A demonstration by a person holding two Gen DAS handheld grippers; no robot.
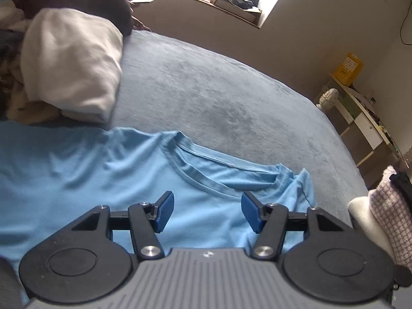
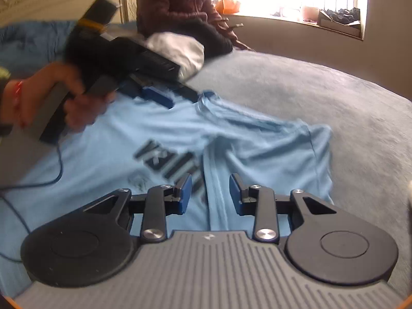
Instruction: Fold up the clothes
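We're working the light-blue t-shirt (image 1: 108, 170), which is lying spread on the grey-blue blanket (image 1: 211, 97) w/ its neckline (image 1: 206, 180) facing up toward the window side and dark lettering (image 2: 167, 162) showing on the chest in the right wrist view. One side is already lying doubled over, a long fold line running down past the right gripper (image 2: 210, 193), so we're judging the fold as partway, sleeves/sides going in first. The left gripper (image 1: 207, 211) is hanging just over the collar area, jaws standing open w/ nothing btwn them, pads clear of the cloth; in the right wrist view it's blurred, a hand (image 2: 61, 97) wrapped round its handle, so it's probably mid-reposition. The right gripper's jaws are also apart, narrower, straddling the fold line but not pinching it as far as we're seeing. Both probably sitting loose like this bc we're picking new grab points. Edges: the shirt's right sleeve (image 2: 303, 144) is ending well short of the blanket's edge, so there's open blanket beyond for sliding or flipping. Tighter to the left: a white folded bundle (image 1: 72, 64) is lying just beside the shoulder, and a seated person (image 2: 175, 5) is behind it. A checked cloth (image 1: 386, 213) is sitting off to the right edge.
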